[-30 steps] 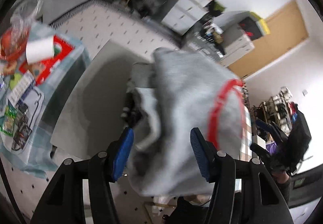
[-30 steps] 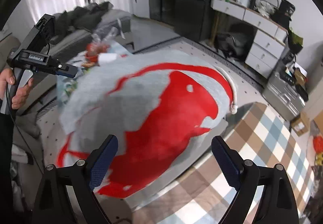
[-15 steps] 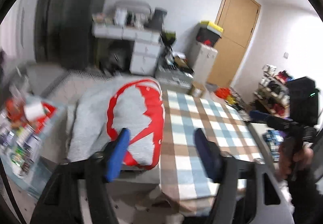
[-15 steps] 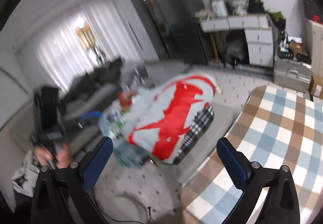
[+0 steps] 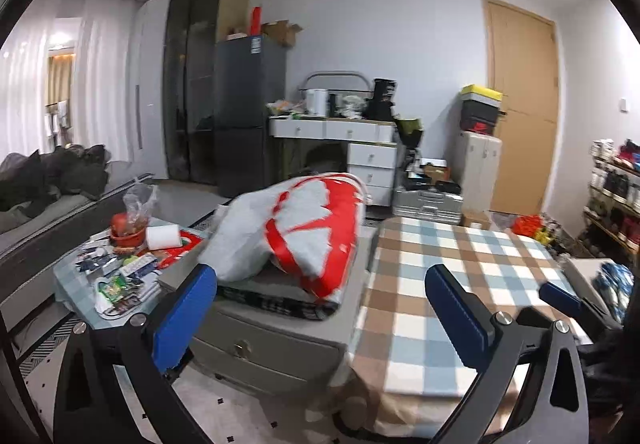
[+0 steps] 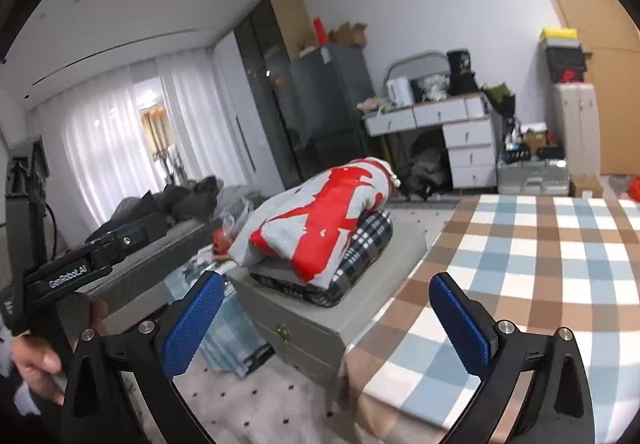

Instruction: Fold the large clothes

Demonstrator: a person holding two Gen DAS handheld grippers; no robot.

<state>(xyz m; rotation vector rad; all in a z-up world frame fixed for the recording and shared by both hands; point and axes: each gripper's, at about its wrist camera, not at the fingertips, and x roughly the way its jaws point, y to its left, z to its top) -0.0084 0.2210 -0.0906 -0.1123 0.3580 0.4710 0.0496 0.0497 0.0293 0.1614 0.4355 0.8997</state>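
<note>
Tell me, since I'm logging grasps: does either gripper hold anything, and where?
Nothing: left gripper and right gripper are open and empty; the folded sweatshirt lies apart.

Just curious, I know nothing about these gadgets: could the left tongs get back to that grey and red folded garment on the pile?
Probably yes. The left tongs stand wide open and empty, and the grey and red garment lies uncovered atop the plaid one, nothing between them.

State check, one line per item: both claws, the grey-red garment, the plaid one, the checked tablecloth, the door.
left claw: open, empty; its jaws have just been opening
right claw: open, empty
grey-red garment: folded, on top of the plaid garment
plaid garment: folded, on the grey cabinet
checked tablecloth: spread flat, bare in view
door: shut
</note>
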